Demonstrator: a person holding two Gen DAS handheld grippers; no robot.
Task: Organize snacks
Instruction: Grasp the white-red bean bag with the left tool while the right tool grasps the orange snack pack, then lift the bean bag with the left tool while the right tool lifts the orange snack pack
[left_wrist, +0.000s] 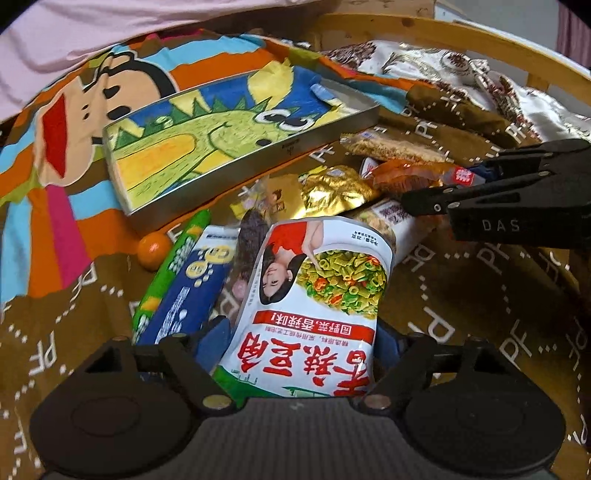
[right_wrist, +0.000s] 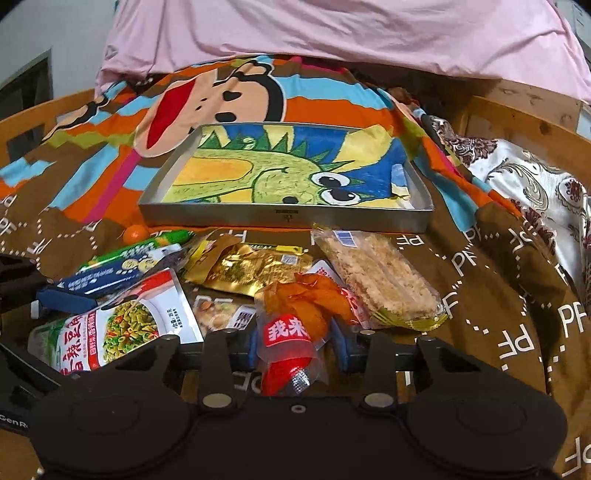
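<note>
Left gripper (left_wrist: 295, 347) jaws straddle white bean-snack pouch (left_wrist: 314, 295); metal tray (left_wrist: 236, 147) beyond.

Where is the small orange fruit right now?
The orange lies on the brown blanket at the left end of the snack pile, touching the green stick pack, just in front of the metal tray's corner.

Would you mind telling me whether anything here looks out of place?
A small orange fruit lies among the packaged snacks, beside the metal tray, which holds no snacks yet. The packets overlap in a loose heap.
</note>
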